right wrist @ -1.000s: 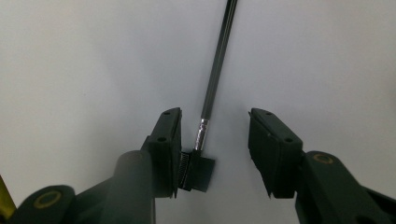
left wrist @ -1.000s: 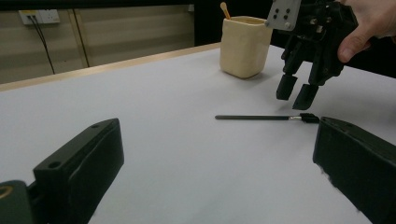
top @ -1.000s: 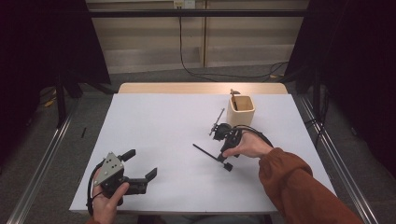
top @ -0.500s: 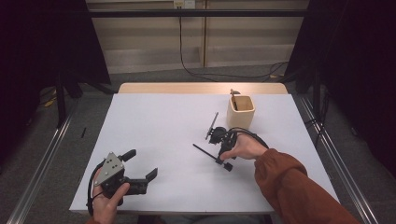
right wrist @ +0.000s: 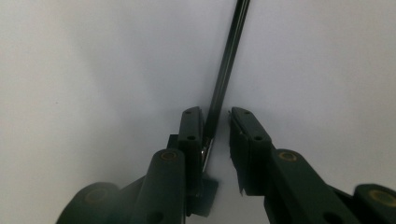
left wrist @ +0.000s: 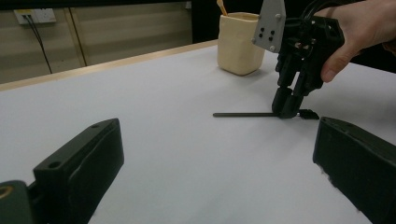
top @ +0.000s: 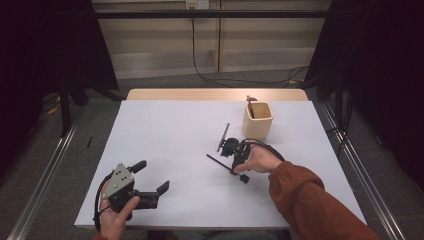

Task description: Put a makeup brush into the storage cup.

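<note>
The black pen [right wrist: 224, 79] lay flat on the white table [top: 165, 130], right of the middle, between the narrowly parted jaws of the right gripper [right wrist: 215, 122], not yet pinched. Within the last second this gripper had moved down and leftward along the pen, so I judged the grasp was about to begin. Nearest, the left gripper [top: 152, 177] rested wide open, holding nothing. The pen was thin, straight and matte. Farther off stood a cream, rounded cup [top: 257, 121], seemingly ceramic.
</note>
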Demonstrator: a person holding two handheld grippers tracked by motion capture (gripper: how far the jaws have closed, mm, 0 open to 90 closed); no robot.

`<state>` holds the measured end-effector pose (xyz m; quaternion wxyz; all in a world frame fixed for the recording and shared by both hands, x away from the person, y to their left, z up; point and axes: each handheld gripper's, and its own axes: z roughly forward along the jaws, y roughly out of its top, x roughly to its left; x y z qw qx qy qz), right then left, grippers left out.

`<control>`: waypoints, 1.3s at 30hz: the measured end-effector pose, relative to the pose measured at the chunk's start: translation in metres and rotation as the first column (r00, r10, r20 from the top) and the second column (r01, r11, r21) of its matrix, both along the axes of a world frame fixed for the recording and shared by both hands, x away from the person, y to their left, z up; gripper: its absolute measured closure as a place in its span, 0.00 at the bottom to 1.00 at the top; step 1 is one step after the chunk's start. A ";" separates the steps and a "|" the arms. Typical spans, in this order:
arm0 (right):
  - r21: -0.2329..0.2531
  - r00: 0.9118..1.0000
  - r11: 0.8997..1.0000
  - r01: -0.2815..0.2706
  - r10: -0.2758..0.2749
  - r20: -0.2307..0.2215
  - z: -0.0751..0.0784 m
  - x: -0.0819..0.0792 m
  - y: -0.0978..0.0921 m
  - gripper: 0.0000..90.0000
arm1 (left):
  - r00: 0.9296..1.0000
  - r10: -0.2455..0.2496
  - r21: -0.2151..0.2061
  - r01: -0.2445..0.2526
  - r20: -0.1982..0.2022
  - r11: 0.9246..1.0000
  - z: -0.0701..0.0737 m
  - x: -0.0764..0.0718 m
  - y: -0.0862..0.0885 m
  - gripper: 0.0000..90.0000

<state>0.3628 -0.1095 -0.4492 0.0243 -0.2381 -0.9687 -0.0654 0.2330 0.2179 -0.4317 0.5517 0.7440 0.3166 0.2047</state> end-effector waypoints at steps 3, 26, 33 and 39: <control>-0.004 1.000 1.000 0.013 -0.013 -0.004 0.000 0.002 0.000 0.89 | 1.000 -0.001 0.004 0.001 -0.001 1.000 0.000 0.000 0.000 0.02; 0.004 0.999 1.000 0.016 -0.015 -0.040 0.000 0.010 -0.003 0.96 | 1.000 0.016 -0.016 -0.016 -0.015 1.000 -0.001 0.001 0.003 0.02; 0.021 0.999 1.000 0.024 -0.023 -0.047 0.001 0.006 -0.006 0.96 | 1.000 0.017 -0.016 -0.017 -0.014 1.000 -0.001 0.001 0.003 0.02; 0.060 0.998 0.997 0.044 -0.041 -0.049 0.007 0.004 -0.011 0.96 | 1.000 0.014 -0.013 -0.014 -0.008 1.000 0.000 0.001 0.003 0.02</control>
